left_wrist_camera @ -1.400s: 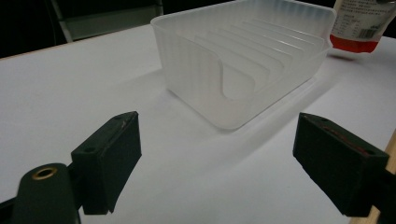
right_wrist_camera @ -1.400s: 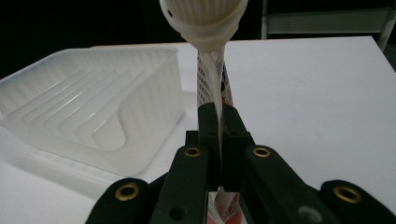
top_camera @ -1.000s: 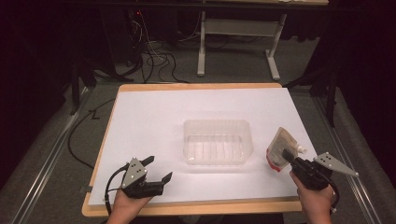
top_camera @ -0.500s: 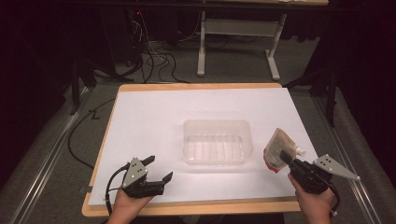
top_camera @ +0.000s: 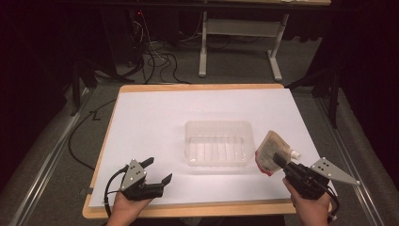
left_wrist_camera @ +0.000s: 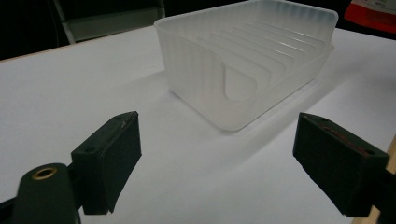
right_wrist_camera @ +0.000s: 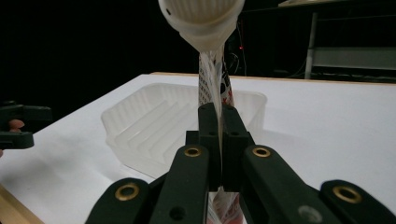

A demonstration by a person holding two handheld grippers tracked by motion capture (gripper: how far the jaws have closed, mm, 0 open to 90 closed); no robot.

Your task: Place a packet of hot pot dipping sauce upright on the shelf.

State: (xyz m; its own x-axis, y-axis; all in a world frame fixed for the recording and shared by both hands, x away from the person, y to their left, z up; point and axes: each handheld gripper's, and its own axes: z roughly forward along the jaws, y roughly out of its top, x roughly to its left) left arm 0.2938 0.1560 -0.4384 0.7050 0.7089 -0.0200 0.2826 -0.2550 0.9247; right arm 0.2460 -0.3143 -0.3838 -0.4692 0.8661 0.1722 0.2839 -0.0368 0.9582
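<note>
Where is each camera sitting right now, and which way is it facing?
High view: above the person's side, looking forward and down on the table; both hands, left gripper and right gripper enter from below.
Left gripper view: rides the left gripper, low over the table, looking between open jaws at the clear plastic tray.
Right gripper view: looks along jaws shut on a spouted pouch, tray behind.
Shared: all three show the tray and pouch.

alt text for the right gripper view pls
The right gripper, jaws shut, pinches a thin spouted pouch edge-on, its white cap at the top. Behind it an empty clear plastic tray sits on the white table.
</note>
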